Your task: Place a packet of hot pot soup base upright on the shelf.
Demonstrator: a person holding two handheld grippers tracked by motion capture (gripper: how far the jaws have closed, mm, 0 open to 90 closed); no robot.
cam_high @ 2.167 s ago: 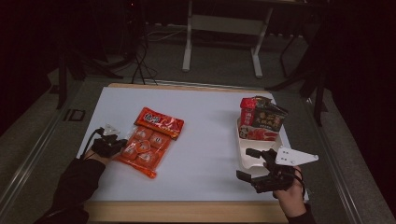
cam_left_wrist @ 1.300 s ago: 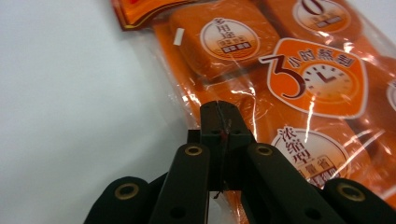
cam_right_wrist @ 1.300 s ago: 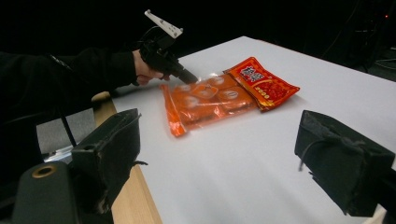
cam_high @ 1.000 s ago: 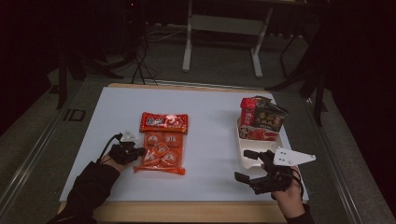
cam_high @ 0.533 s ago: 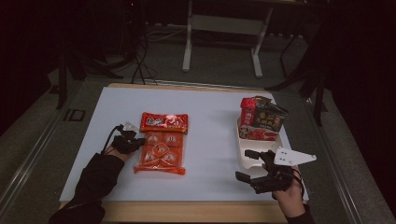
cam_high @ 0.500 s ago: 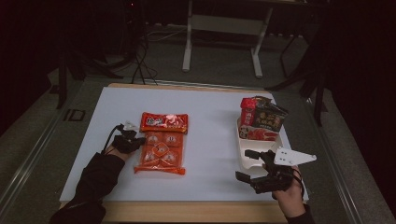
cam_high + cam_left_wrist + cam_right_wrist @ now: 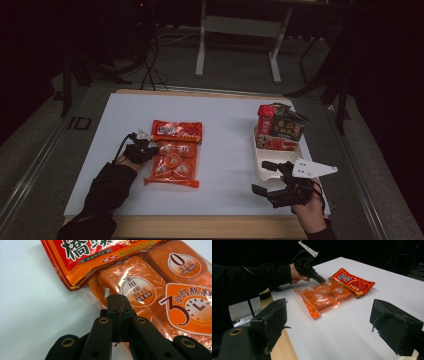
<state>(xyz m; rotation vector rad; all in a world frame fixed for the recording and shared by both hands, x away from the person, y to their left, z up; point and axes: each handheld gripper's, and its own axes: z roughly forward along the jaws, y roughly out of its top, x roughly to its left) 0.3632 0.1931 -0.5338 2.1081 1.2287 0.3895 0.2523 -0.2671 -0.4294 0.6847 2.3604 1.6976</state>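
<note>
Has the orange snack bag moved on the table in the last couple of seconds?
Yes. The orange snack bag has turned from slanted to square with the white table edges, left gripper shut on its side.

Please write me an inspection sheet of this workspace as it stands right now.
Surface: white table top on a wooden table, flat.
Job's things: orange snack bag lying flat on the left half.
Clutter: white tray on the right with dark and red packets in it.
Grippers: left claw shut on the orange snack bag's clear edge; right claw open, beside the tray.
Cables: black cable trails from the left claw.
Surroundings: dark floor, metal stand legs behind the table.
</note>
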